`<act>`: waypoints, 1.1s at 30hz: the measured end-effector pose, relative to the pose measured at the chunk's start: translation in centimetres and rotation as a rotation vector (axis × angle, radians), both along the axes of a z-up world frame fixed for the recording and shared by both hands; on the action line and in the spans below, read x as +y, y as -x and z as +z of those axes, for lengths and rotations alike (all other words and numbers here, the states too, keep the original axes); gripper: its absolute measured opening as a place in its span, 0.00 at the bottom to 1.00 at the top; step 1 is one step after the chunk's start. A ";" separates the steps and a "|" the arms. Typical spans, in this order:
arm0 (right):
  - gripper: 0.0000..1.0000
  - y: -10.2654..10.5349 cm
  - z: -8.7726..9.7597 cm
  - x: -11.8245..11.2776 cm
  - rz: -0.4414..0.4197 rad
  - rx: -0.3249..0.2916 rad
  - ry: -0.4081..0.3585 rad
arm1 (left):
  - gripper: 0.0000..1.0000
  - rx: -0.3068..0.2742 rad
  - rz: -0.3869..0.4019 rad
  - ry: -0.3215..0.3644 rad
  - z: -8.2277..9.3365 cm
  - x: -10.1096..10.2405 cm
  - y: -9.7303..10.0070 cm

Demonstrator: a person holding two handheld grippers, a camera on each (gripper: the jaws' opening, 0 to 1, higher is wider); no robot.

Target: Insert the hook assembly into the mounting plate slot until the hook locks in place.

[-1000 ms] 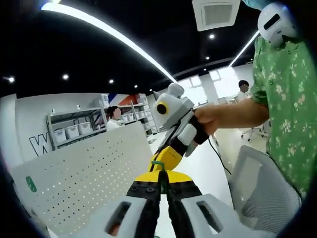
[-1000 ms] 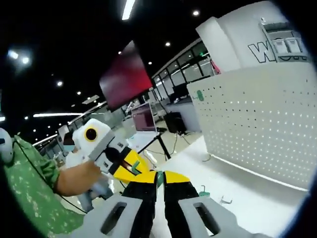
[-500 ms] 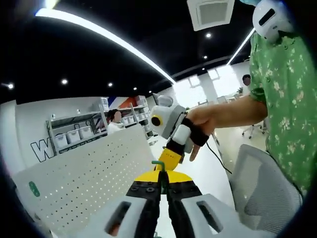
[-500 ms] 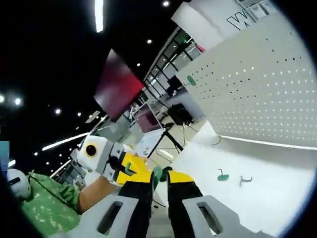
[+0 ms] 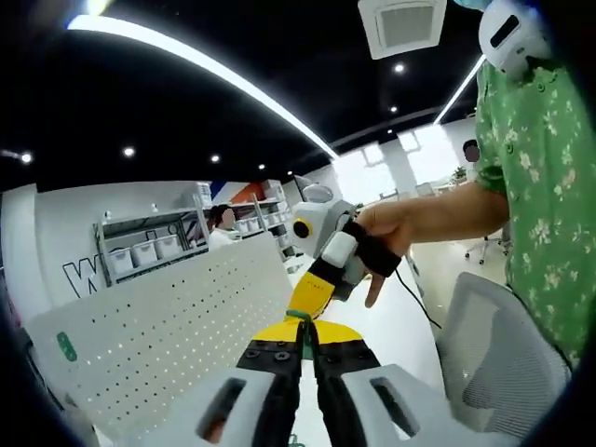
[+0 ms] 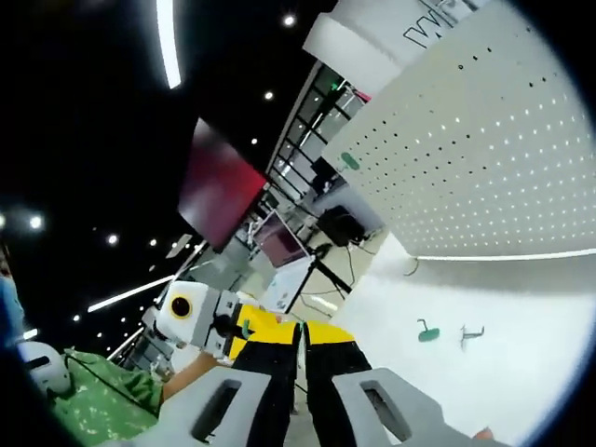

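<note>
White table (image 6: 521, 372) fronts upright pegboard (image 6: 484, 158) under ceiling lights.

The right gripper (image 5: 312, 291) has been brought back close to the left gripper (image 5: 306, 328); the green hook (image 5: 298, 317) is now almost hidden between them.

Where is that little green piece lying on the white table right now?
In the right gripper view, the green piece lies on the white table, right of the gripper's jaws, beside a small metal hook, below the pegboard.
</note>
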State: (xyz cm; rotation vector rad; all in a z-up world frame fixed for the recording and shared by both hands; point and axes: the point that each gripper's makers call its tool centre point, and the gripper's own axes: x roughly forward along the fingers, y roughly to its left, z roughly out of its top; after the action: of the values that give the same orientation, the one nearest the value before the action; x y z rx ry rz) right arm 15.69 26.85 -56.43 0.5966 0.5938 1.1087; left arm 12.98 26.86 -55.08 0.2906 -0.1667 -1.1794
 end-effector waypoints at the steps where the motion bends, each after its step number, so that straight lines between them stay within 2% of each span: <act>1: 0.01 0.0 0.1 -0.1 -0.005 -0.002 -0.007 | 0.04 0.002 0.007 0.005 0.0 0.1 -0.1; 4: 0.00 -0.2 0.4 -0.3 -0.025 0.004 -0.049 | 0.04 0.024 0.044 0.045 0.1 0.5 -0.7; 6: 0.00 -0.2 0.4 -0.3 -0.036 0.024 -0.078 | 0.04 0.053 0.067 0.095 0.4 0.8 -1.0; 15: 0.00 0.2 0.0 -0.3 -0.038 0.039 -0.080 | 0.04 0.092 0.144 0.165 0.4 1.2 -1.8; 22: 0.01 0.0 -0.1 -0.3 -0.042 0.043 -0.077 | 0.04 0.103 0.165 0.168 0.2 1.2 -1.9; 33: 0.05 -0.7 0.0 0.3 -0.046 0.008 -0.061 | 0.04 0.124 0.197 0.166 -0.5 1.6 -2.2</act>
State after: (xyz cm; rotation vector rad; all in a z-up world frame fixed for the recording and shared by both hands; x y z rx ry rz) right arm 16.36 27.12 -56.42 0.6647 0.5519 1.0852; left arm 15.21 28.46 -55.56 0.0852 -0.1238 -0.9784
